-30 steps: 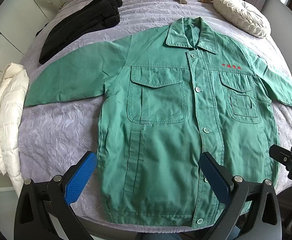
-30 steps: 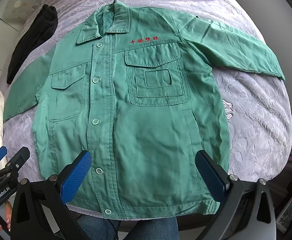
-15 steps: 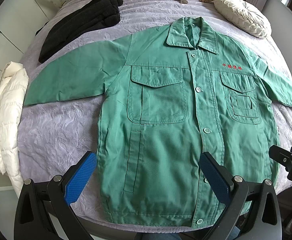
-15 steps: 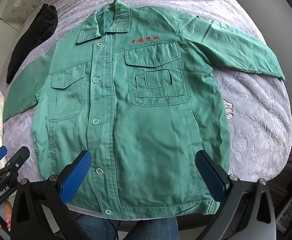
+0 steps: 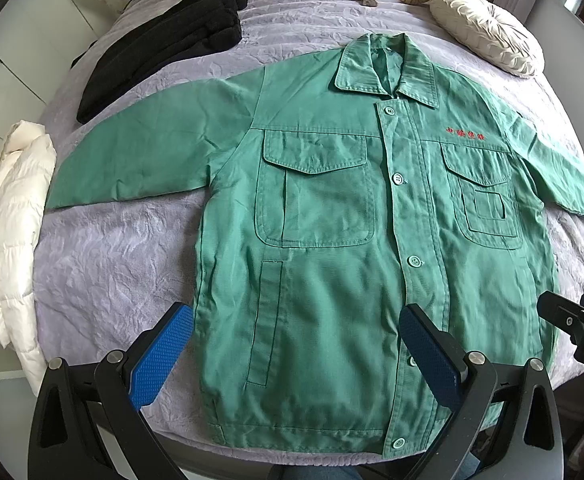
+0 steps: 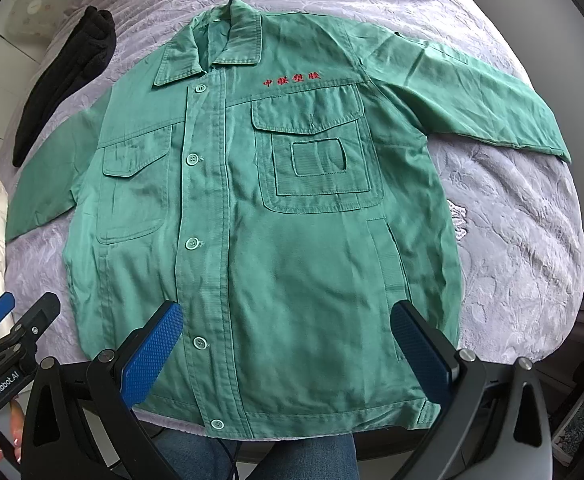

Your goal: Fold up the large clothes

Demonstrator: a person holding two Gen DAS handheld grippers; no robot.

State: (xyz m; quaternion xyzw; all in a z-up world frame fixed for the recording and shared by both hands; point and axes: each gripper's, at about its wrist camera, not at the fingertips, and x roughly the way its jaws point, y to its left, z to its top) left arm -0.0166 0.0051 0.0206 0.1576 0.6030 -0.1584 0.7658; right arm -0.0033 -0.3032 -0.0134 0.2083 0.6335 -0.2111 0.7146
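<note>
Lavender quilted bedding (image 5: 104,264) covered the bed, and on it one green work jacket (image 5: 332,248) lay flat, front up, buttoned, both sleeves spread outward. You could count two flapped chest pockets and five visible buttons (image 6: 193,159) down the placket. Red embroidered characters (image 6: 292,79) sat above one chest pocket. Beyond the jacket's collar lay one cream cushion (image 5: 488,30); off one sleeve, one black garment (image 5: 160,44) and one white puffer coat (image 5: 10,236). Your left gripper (image 5: 296,354) and right gripper (image 6: 288,350) hovered over the jacket's hem, each with its fingers spread wide, gripping nothing. "GenRobot.AI" was printed on the left gripper's body.
</note>
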